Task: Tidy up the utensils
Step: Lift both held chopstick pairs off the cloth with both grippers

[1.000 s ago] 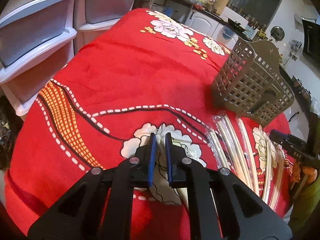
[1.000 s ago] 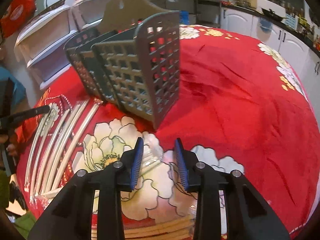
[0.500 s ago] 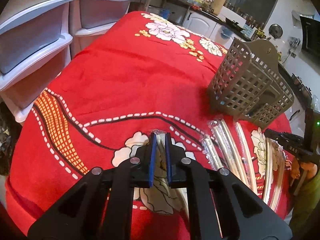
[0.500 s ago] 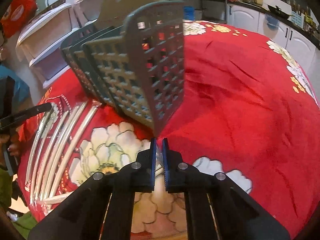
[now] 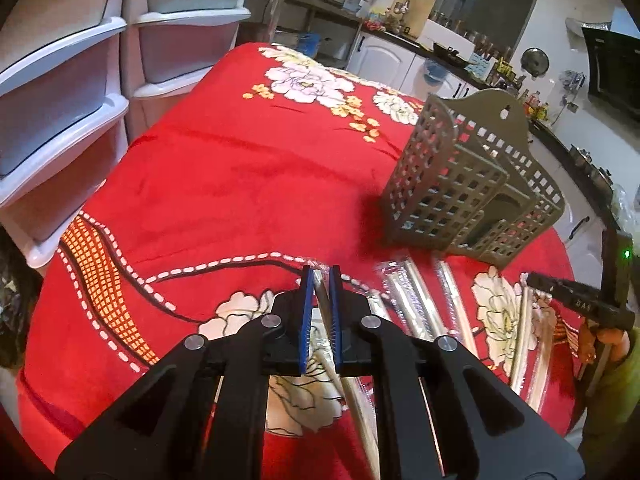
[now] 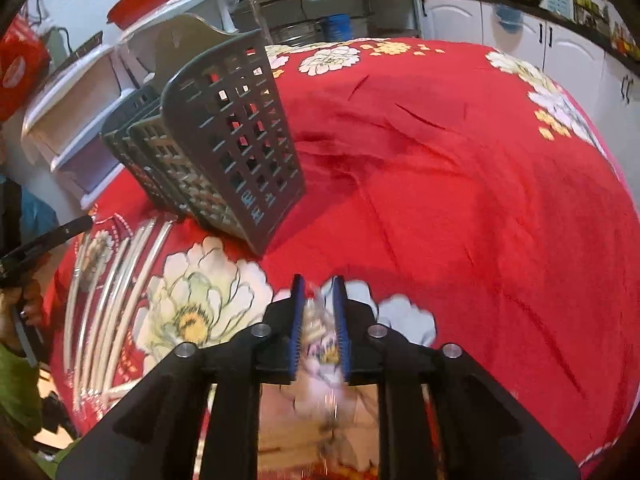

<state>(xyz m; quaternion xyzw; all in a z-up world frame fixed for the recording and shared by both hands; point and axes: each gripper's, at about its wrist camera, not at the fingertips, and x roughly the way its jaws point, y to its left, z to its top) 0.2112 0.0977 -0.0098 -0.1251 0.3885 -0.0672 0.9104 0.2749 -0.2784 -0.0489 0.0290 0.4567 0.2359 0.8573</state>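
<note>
wrapped chopsticks (image 5: pixel 420 300) on red floral cloth (image 5: pixel 240 184), kitchen behind, left claw (image 5: pixel 320 276) pinching one pair, right claw (image 6: pixel 319 286) clamping crinkly wrapper (image 6: pixel 316 328)

warm indoor light, fisheye-bent edges, motion blur near the fingers (image 6: pixel 298 312).

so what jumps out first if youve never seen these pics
The bright red floral tablecloth fills both views. On it stands a grey lattice utensil basket, with plastic-wrapped chopsticks lying in a row before it. The left gripper and the right gripper each pinch a wrapped pair.
</note>
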